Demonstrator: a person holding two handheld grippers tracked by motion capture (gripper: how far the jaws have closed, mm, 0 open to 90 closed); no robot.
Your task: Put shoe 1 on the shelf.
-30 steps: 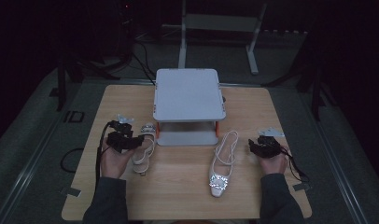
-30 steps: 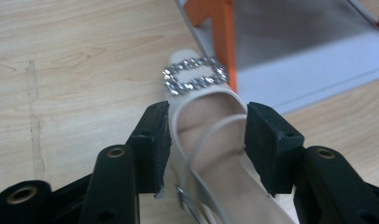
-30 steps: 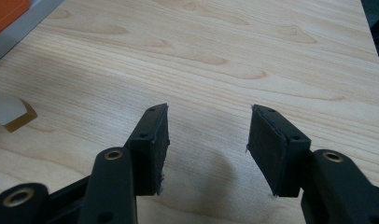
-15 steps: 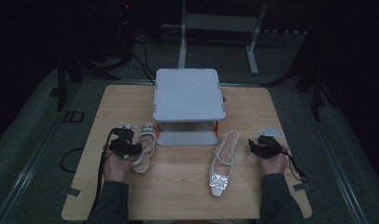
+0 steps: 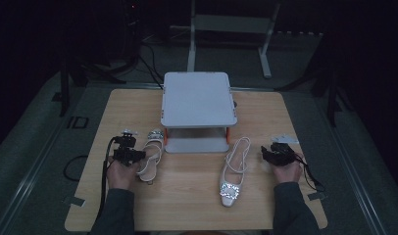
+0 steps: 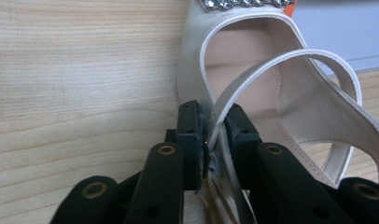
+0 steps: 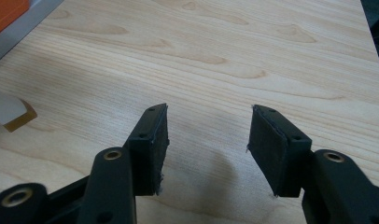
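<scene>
Left slingback shoe [image 6: 253,88] lies on the table [image 5: 187,196] just left of the grey shoe rack [image 5: 198,100], its strap pinched in the left gripper [image 6: 211,135]: grasped, not yet lifted by the look of it. Right gripper [image 7: 206,149] rests spread and empty on bare wood, with the other shoe [image 5: 232,171] untouched beside it, so likely both shoes are left to rack.

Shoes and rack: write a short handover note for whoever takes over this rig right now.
Left gripper: shut on the side edge and slingback strap of the left shoe, which seems to lie on the table just left of the rack's front.
Right gripper: open, holding nothing, over bare wood near the right edge.
Right shoe: flat on the table, jewelled toe toward the person, untouched.
Rack: both levels look bare.
Done: one shoe gripped.
Left, probably: place both shoes on the rack.
</scene>
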